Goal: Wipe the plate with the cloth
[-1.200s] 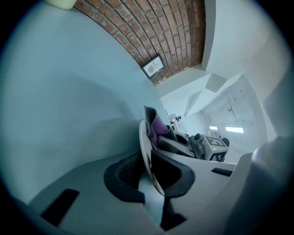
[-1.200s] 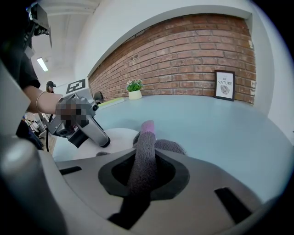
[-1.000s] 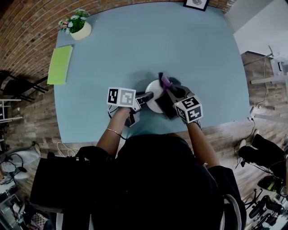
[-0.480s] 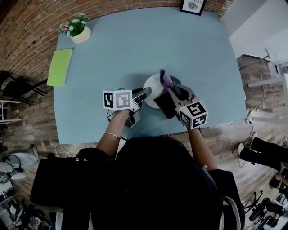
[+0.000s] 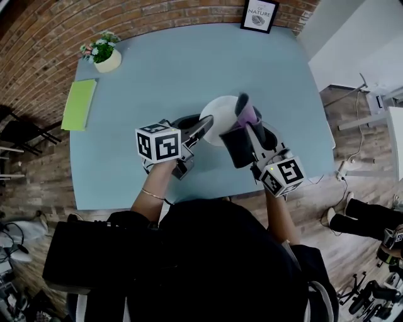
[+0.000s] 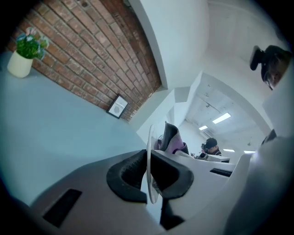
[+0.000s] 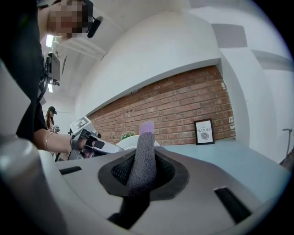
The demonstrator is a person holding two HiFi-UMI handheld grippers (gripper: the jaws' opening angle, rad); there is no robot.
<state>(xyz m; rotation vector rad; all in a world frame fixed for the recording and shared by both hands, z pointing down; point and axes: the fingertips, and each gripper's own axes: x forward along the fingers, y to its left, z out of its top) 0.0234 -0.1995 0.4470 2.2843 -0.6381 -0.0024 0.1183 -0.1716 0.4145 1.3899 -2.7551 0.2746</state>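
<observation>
My left gripper (image 5: pixel 206 126) is shut on the rim of the white plate (image 5: pixel 220 112) and holds it up above the blue table (image 5: pixel 157 69). Its jaws have just been closing, with the rim between them. The left gripper view shows the plate (image 6: pixel 149 137) edge-on between the pads of the left gripper (image 6: pixel 149 170). To the plate's right, my right gripper (image 5: pixel 244 129) is shut on a grey and purple cloth (image 5: pixel 244 111), which sticks up beside the plate. In the right gripper view the cloth (image 7: pixel 143 147) stands folded between the pads of the right gripper (image 7: pixel 141 172).
A potted plant (image 5: pixel 104 53) and a green notebook (image 5: pixel 80 104) sit at the table's far left. A framed picture (image 5: pixel 258 14) leans on the brick wall at the back. A chair (image 5: pixel 19 129) stands left of the table.
Both grippers have risen from the table, the left one taking the plate with it and the right one the cloth. The plate no longer rests on the tabletop.
</observation>
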